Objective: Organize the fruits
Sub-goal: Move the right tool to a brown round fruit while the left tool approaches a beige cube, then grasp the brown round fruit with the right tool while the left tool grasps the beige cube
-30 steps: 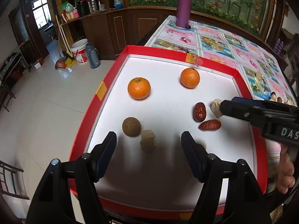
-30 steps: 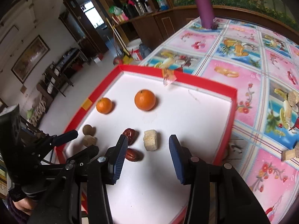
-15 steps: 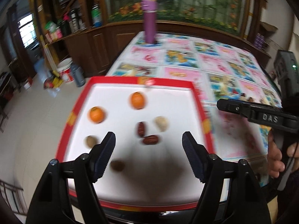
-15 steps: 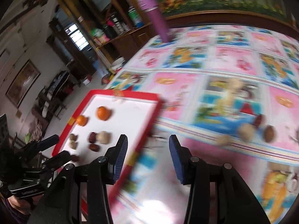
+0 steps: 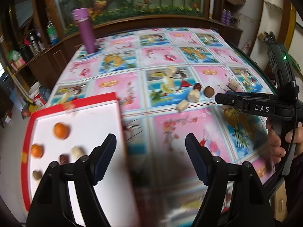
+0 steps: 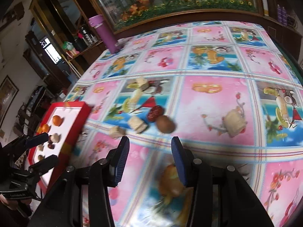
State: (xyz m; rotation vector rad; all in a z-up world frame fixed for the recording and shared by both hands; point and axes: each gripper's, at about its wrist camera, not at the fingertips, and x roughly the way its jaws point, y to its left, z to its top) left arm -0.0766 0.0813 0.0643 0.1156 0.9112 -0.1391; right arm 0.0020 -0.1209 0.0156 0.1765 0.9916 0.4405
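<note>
1. The right gripper (image 6: 150, 159) was held with its jaws parted wide and nothing between them, hovering above the patterned tablecloth (image 6: 217, 102), just near of a cluster of loose pieces.
2. The left gripper (image 5: 149, 160) was likewise spread wide and empty, positioned over the right edge of the red-rimmed tray (image 5: 26, 151).
3. In the cluster, a brown round fruit (image 6: 166, 126) was seen in the middle, a red date (image 6: 155, 112) touching or just beside its far-left side, and 2 pale cut chunks (image 6: 137, 124) to the left; another pale chunk (image 6: 234, 120) was set well apart to the right.
4. On the tray, 2 oranges (image 5: 61, 130), a date and some pale and brown pieces were already laid out; motion blur prevented finer detail there.
5. The loose date's long axis was judged to run diagonally, from near-left to far-right; which end was the stem end could not be told.
6. A risk was judged in the crowding: jaws closed on the brown fruit could also catch the date or nudge a chunk aside.
7. The round fruit could be rolled away across the smooth cloth if it were touched off-centre by 1 finger first.
8. The printed fruit pictures could be mistaken for real pieces.
</note>
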